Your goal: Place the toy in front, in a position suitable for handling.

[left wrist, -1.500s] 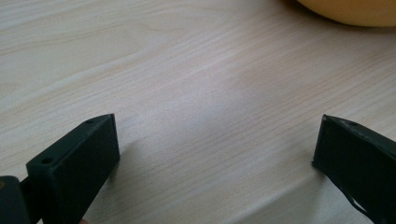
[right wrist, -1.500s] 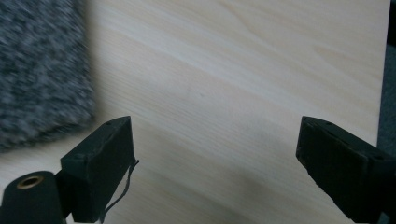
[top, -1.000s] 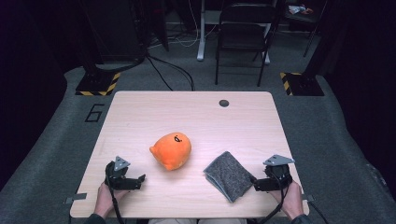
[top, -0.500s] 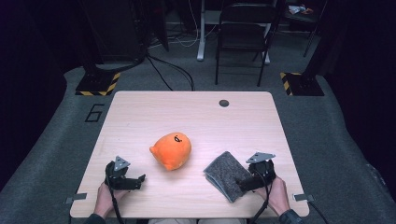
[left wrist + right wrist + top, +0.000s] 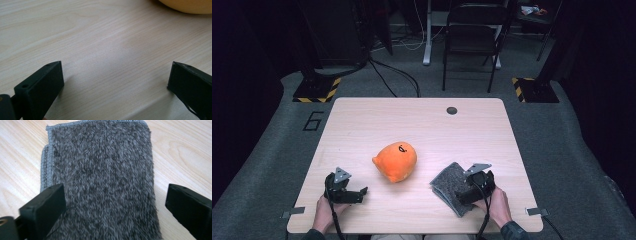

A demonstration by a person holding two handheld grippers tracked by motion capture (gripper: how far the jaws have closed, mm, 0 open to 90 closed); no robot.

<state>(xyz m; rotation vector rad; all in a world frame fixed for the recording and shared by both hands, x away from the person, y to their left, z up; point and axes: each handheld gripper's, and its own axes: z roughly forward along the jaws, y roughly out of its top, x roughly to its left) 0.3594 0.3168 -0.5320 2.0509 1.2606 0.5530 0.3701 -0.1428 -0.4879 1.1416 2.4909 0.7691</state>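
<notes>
I see the table (image 5: 422, 125), pale wood, with an orange plush (image 5: 396, 161) near its middle. Right of the plush, by the near edge, lies a folded grey cloth (image 5: 449, 182). My right gripper (image 5: 468, 194) sits over the cloth's near right part. In the right gripper view its jaws stand wide apart, gripping nothing; the cloth (image 5: 102, 177) runs between them, the left jaw over its pile, the right jaw over bare wood just beside its edge. My left gripper (image 5: 357, 194) rests on the table near the front left, jaws wide apart and empty, with the plush (image 5: 186, 5) well ahead of them.
</notes>
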